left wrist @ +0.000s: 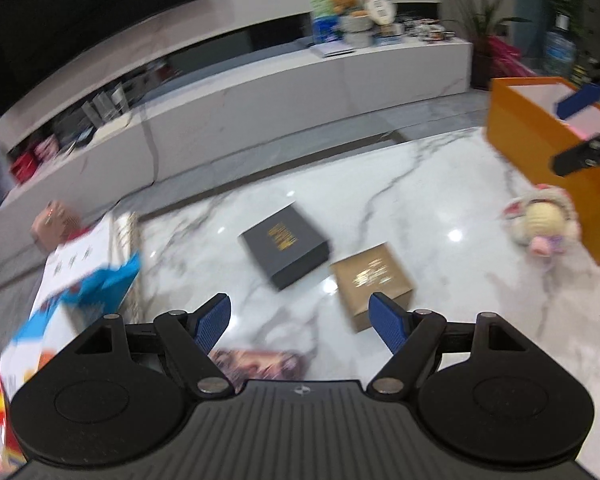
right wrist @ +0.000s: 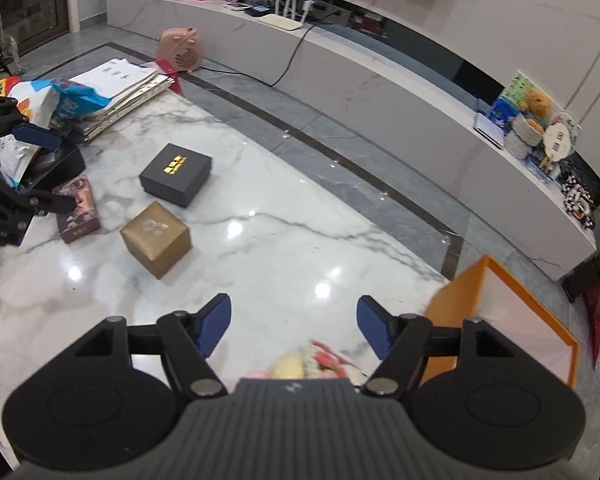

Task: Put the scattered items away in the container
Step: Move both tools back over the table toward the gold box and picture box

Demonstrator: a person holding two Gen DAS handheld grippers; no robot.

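1. On the marble tabletop [right wrist: 260,248] the scattered items lie apart from one another, each with bare stone around it, which leaves room for a claw to come down on either side of one.
2. The black box [left wrist: 285,247] and the tan box [left wrist: 373,285] sit near each other toward the middle, and a flat purple box [right wrist: 77,208] lies just to their left beside a pile of papers and bags [right wrist: 80,96].
3. The orange container [right wrist: 504,316] stands open-topped at the right end of the tabletop, so things can be dropped in from above.
4. The plush doll [left wrist: 540,224] rests on the tabletop just beside the container's wall, not yet inside.
5. The left claw [left wrist: 300,326] hangs over the boxes with its jaws apart and nothing between them; the tan box lies just beyond its right pad, so I judge that box or the purple one below to be its likely target.
6. The right claw [right wrist: 295,326] is also parted and empty, tilted down over the doll, whose pale head shows at the lower edge between the fingers; the pads do not touch it.
7. My reading is that each hand works its own side to save reaching across.
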